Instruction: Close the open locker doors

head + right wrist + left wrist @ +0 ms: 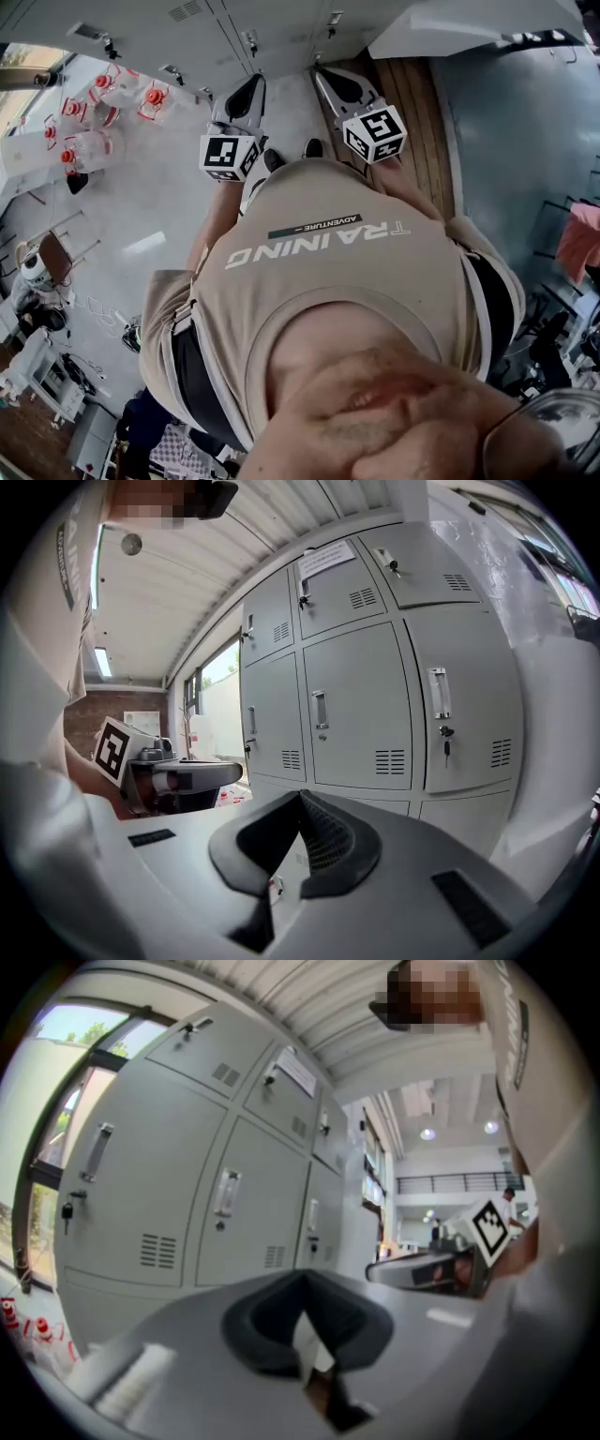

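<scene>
Head view: holding left gripper [255, 82] and right gripper [323, 75] pressed together, empty, facing seemingly open locker door [469, 33] ahead-right, nearer right.

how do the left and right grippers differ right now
The left gripper shows over the grey floor, the right gripper over the wooden boards. The left gripper slants right toward its tip, the right gripper slants left. Both have fingers shut on nothing and face the lockers.
</scene>
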Demonstrator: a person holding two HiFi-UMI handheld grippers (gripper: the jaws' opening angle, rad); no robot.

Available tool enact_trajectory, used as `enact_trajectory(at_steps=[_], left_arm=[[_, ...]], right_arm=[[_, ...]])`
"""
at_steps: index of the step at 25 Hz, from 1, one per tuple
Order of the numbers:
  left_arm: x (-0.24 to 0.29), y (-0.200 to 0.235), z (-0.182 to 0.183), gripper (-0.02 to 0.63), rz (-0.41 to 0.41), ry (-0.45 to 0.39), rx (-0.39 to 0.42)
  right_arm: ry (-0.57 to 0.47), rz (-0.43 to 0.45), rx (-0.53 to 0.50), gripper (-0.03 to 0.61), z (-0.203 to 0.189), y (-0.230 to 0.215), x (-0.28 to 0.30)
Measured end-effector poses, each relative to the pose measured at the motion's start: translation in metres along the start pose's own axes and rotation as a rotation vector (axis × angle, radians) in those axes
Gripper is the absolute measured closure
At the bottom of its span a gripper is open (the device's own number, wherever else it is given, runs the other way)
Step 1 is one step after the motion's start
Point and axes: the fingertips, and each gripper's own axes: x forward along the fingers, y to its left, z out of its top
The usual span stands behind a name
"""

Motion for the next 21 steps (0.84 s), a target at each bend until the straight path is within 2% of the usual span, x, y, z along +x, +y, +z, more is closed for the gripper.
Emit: enact_trajectory(at_steps=[5,13,21], left_arm=[[0.007,-0.025,-0.007,0.607,-0.049,0.028,0.012],[0.002,-0.011,-0.014,0.607,0.006,0.038,-0.008],[-0.004,0.003,-0.026,0.607,0.012,0.065,-0.009]], right_arm=[[0.01,0.013,0.037,0.565,-0.01,-0.006,-0.013],[0.002,0.043,0.025,0.565,-0.011,-0.007,-0.004],[-0.045,0.009,0.017,0.565,-0.003,-0.007,0.008]])
